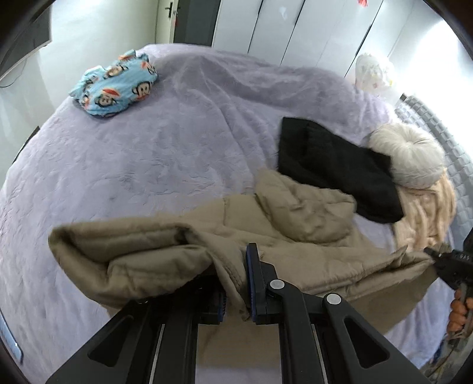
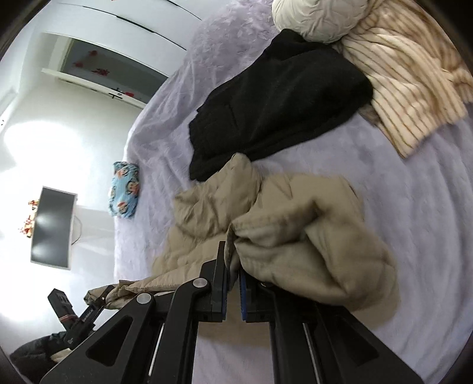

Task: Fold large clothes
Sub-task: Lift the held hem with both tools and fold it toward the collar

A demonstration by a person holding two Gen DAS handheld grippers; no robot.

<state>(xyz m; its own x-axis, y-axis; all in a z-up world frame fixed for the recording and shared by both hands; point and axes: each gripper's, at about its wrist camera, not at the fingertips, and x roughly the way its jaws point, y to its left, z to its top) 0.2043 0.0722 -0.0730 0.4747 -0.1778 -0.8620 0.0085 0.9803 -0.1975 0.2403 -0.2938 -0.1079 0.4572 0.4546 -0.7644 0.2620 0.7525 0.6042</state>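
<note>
A khaki quilted jacket (image 1: 183, 254) lies crumpled on the lilac bed cover (image 1: 147, 153) near its front edge. My left gripper (image 1: 236, 283) is shut on a fold of the jacket, which drapes over its left finger and hides it. My right gripper (image 2: 232, 265) is shut on another edge of the same jacket (image 2: 295, 224). The right gripper also shows at the far right of the left wrist view (image 1: 428, 252), pinching the jacket's edge. The left gripper shows at the lower left of the right wrist view (image 2: 100, 299), on the jacket's far end.
A black garment (image 1: 334, 168) lies beyond the jacket, partly under a cream round cushion (image 1: 411, 156) and beside a cream striped garment (image 2: 408, 73). A blue cartoon-print bundle (image 1: 115, 85) sits at the bed's far left. White wardrobe doors (image 1: 295, 26) stand behind the bed.
</note>
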